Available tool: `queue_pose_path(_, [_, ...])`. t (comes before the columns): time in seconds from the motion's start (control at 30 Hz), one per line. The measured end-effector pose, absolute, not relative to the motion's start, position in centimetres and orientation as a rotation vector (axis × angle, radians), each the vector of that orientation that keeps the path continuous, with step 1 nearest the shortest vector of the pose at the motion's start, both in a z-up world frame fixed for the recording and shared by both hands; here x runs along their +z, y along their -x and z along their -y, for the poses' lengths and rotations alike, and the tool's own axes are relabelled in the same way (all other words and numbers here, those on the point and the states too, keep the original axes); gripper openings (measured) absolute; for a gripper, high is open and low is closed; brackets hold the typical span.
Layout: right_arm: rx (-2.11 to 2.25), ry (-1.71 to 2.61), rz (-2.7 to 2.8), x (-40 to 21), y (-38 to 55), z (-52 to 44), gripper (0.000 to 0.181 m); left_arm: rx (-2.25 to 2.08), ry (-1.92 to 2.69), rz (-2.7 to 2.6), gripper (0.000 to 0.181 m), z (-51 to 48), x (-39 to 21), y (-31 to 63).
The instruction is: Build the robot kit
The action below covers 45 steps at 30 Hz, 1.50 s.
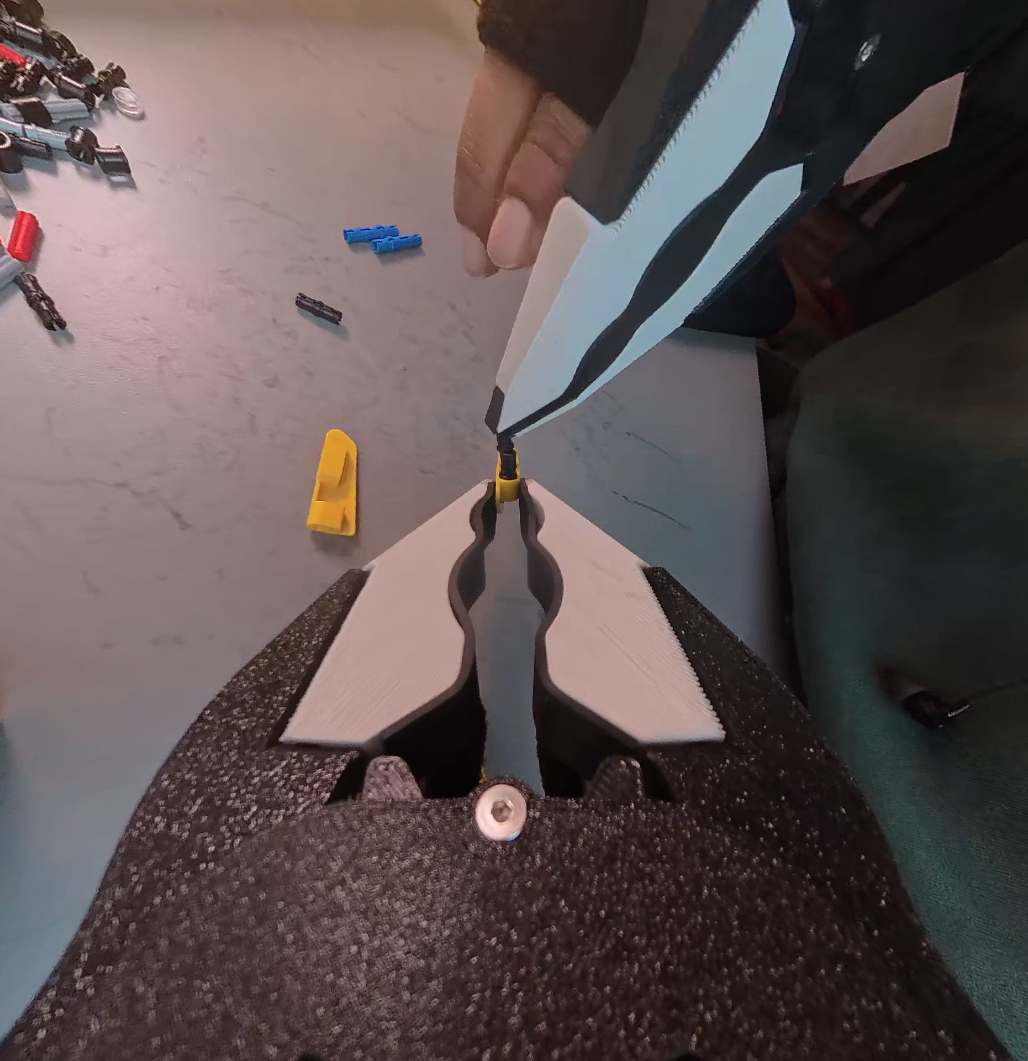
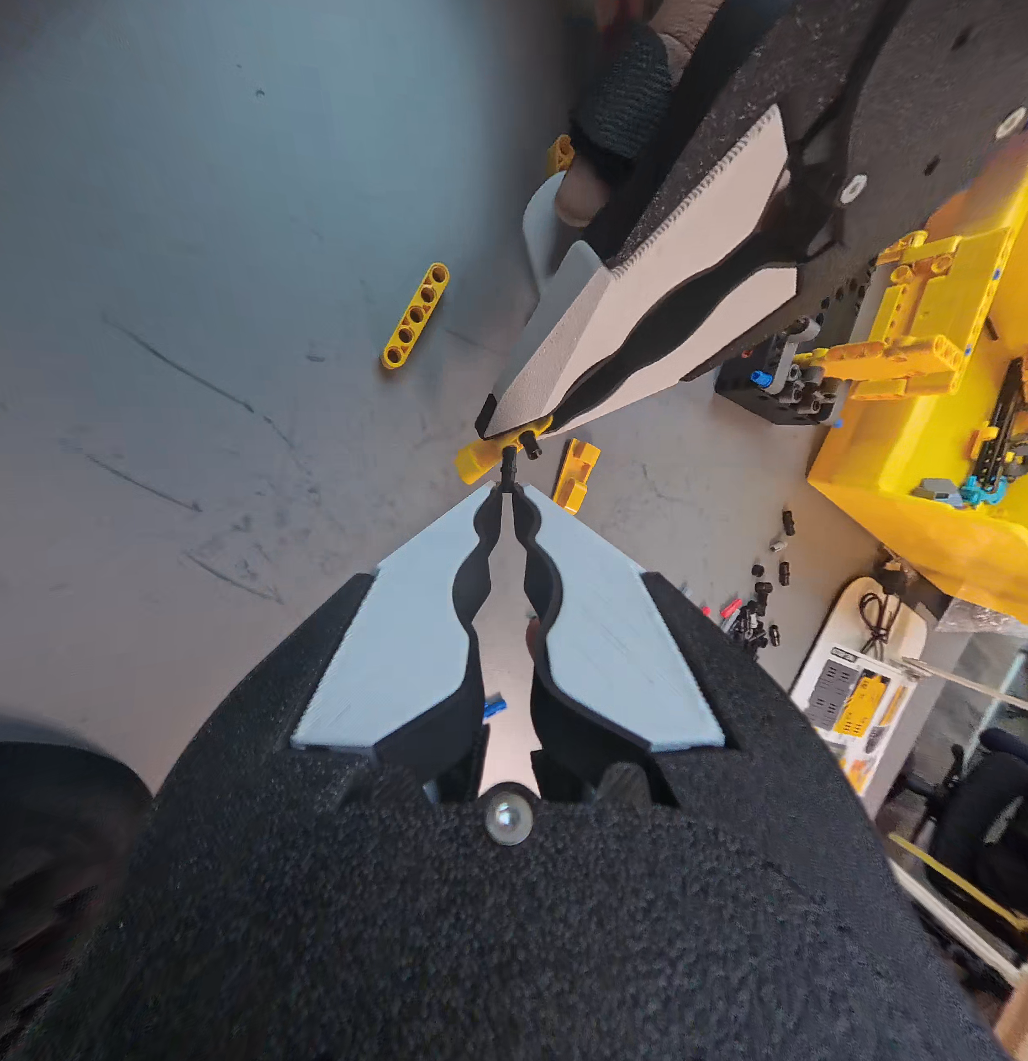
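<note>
My left gripper (image 1: 507, 492) is shut on a small yellow connector (image 1: 508, 483) and holds it above the grey table (image 1: 184, 402). My right gripper (image 2: 507, 489) is shut on a short black pin (image 2: 508, 466). The pin's far end meets the yellow connector (image 2: 476, 460). In the left wrist view the right gripper (image 1: 501, 429) comes down from the upper right, and its black pin (image 1: 507, 456) touches the top of the connector. In the right wrist view the left gripper (image 2: 516, 428) grips the connector, which carries a second black pin (image 2: 531, 445).
A yellow panel piece (image 1: 333, 485) lies left of the grippers, with two blue pins (image 1: 382, 236), a black pin (image 1: 318, 308) and a parts pile (image 1: 35, 86) beyond. A yellow holed beam (image 2: 415, 316), a yellow bin (image 2: 930, 488) and a black assembly (image 2: 781, 390) are nearby. The table edge (image 1: 761, 459) runs at the right.
</note>
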State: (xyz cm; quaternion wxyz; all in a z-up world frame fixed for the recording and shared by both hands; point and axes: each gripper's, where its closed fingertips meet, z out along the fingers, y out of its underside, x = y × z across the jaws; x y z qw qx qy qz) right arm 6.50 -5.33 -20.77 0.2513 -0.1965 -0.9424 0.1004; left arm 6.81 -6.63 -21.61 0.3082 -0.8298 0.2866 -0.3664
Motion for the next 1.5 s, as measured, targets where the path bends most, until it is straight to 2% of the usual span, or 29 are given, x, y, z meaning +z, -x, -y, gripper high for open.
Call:
queue_pose_path(0.5, [-0.169, -0.007, 2.514, -20.7, -6.6, 5.5, 0.002, -1.149, 2.243, -0.633, 0.005, 7.1, -21.6, -7.3])
queue_pose_path(0.7, [-0.161, -0.087, 2.5, -20.2, -6.6, 5.7, 0.001, -1.233, 2.22, -0.605, 0.005, 7.3, -21.0, -7.7])
queue_pose_path(1.23, [-0.168, -0.102, 2.445, -19.4, -6.0, 5.9, 0.001, -1.288, 2.228, -0.458, 0.005, 6.4, -20.9, -7.1])
queue_pose_path(1.5, [0.125, 0.252, 2.439, -17.9, -6.4, 5.3, 0.002, -1.236, 2.133, -0.549, 0.006, 6.4, -19.6, -7.2])
